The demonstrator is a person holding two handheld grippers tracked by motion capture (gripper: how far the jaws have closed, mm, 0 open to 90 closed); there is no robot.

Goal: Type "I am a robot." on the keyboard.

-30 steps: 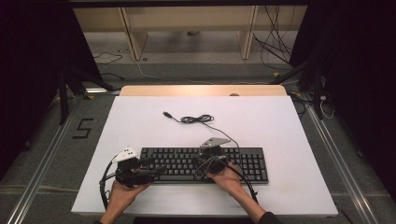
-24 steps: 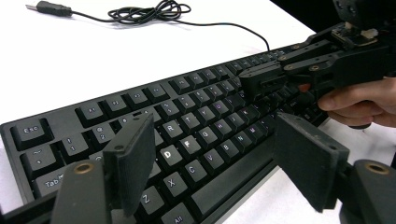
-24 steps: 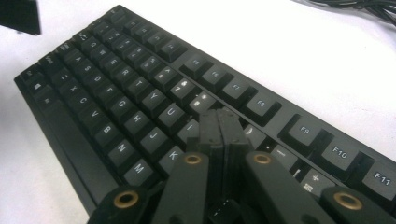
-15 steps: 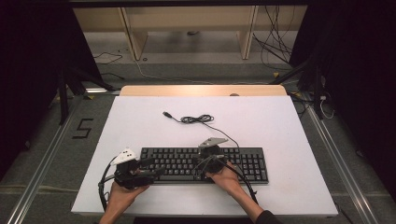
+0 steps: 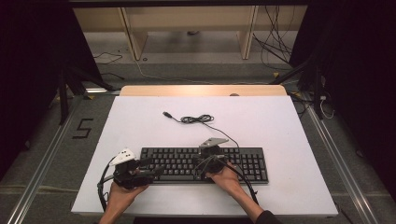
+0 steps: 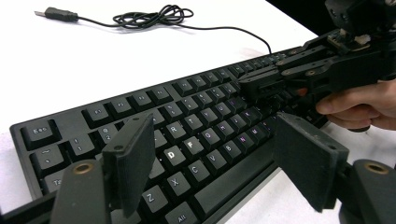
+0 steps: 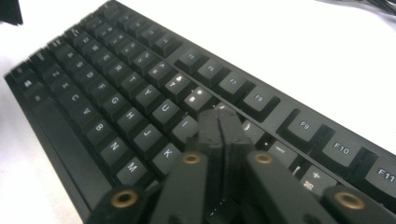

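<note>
Black keyboard (image 5: 204,164) lay near front edge of white table (image 5: 280,126), its cable (image 5: 198,119) coiled loose behind it. Right gripper (image 7: 219,122) had jaws pressed together, tips down on upper key rows, likely pressing a key there. Left gripper (image 6: 219,158) hovered over letter keys, jaws spread wide, holding nothing. Typing step looked underway; next move probably needs small lift, then aim at next key.

Closed hand-held gripper (image 7: 219,126) over keyboard (image 7: 116,107)

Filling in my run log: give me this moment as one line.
scene: black keyboard on white table | left gripper: open, above left keys | right gripper: shut, tips at middle keys | USB cable: unplugged
</note>
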